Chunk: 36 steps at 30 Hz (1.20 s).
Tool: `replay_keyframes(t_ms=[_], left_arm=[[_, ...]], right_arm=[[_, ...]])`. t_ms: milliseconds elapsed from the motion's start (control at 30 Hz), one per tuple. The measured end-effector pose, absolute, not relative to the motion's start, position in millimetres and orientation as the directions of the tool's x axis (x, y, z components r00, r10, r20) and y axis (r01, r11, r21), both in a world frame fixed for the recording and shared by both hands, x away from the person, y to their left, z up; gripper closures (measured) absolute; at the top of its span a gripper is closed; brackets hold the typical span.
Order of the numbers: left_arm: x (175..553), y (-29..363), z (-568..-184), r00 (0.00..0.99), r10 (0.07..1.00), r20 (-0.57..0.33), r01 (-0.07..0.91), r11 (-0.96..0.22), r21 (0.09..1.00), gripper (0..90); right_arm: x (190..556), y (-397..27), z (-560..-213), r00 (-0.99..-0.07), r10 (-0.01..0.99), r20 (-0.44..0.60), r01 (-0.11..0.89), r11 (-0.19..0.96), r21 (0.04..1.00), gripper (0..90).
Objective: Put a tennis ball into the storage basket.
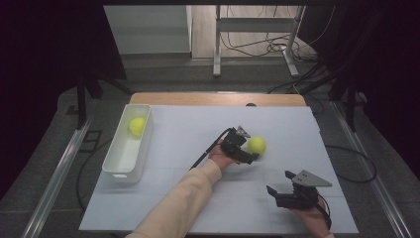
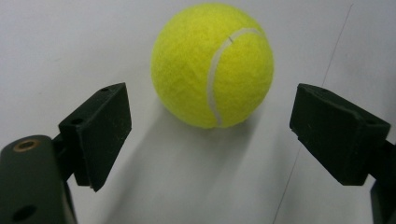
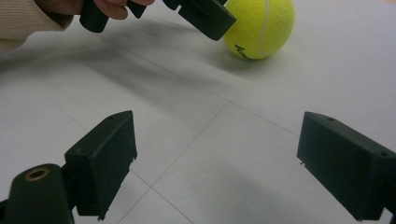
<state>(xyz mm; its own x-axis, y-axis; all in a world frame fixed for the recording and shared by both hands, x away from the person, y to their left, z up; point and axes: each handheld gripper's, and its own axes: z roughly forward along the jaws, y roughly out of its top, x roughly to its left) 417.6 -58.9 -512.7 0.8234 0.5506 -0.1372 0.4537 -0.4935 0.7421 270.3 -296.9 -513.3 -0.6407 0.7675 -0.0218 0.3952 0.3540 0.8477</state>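
Two tennis balls: one (image 1: 256, 145) loose on the white table (image 1: 188, 134), at about three o'clock from the other (image 1: 137, 125), which lies inside the bin. One white bin (image 1: 119, 163), at nine o'clock on the table. Two grippers, left (image 1: 249, 154) and right (image 1: 280, 187), the right at five o'clock from the left.

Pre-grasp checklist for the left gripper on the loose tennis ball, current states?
1. Left gripper jaws open wider than the ball: ok.
2. Tennis ball centred ahead of the jaws: ok.
3. Ball between the pads: not ok, it sits just beyond them, untouched.
4. Right gripper open, apart from the ball, out of the way: ok.
5. White bin has room; one ball in bin at its far end: ok.
6. Ball at rest: cannot tell.
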Motion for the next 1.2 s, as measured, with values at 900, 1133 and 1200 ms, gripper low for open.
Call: replay_keyframes(t_ms=[900,1133,1200], left_arm=[[436.1,-80.4,-520.5,0.819,0.555,-0.148,0.470,-0.501,0.727,14.4],[436.8,-83.0,-523.0,0.823,0.538,-0.183,0.478,-0.483,0.734,24.6],[436.3,-83.7,-522.6,0.826,0.537,-0.173,0.471,-0.489,0.734,26.1]], right_arm=[[270.0,-298.6,-512.9,-0.637,0.770,-0.014,0.398,0.345,0.850,12.2],[269.8,-298.7,-512.9,-0.638,0.770,-0.013,0.397,0.343,0.851,12.2],[269.8,-299.0,-512.8,-0.636,0.771,-0.016,0.397,0.345,0.851,12.2]])
